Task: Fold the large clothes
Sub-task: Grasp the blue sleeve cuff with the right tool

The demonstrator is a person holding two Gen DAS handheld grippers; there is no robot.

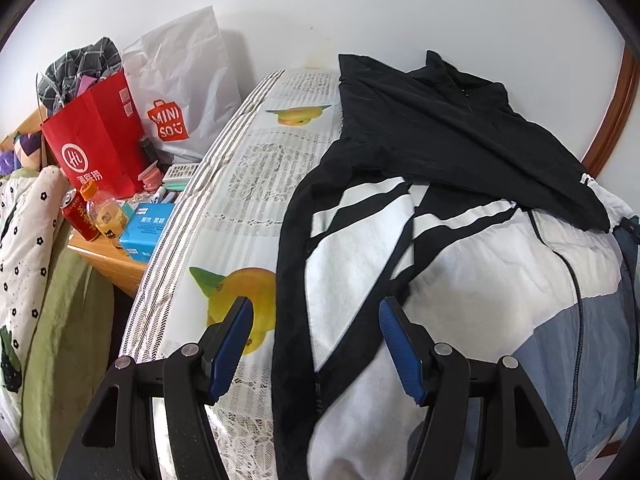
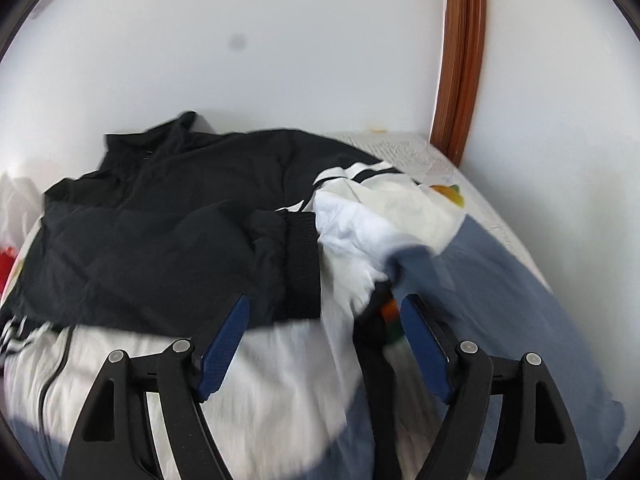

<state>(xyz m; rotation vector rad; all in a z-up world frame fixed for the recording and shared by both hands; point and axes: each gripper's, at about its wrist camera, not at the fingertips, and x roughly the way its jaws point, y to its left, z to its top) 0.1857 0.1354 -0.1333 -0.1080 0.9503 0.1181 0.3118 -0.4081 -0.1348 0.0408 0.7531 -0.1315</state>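
A large black, white and blue-grey zip jacket lies spread on the bed sheet, which is printed with text and yellow fruit. One black sleeve is folded across its chest. My left gripper hovers open above the jacket's black-edged left side, with cloth below the fingers but not pinched. In the right wrist view, which is blurred, the jacket shows the black sleeve's ribbed cuff lying on the white panel. My right gripper stands open just in front of that cuff, with nothing held.
Left of the bed, a wooden nightstand carries a red paper bag, a white shopping bag, bottles and a blue tissue pack. A green flowered quilt hangs at far left. A white wall and brown door frame stand behind the bed.
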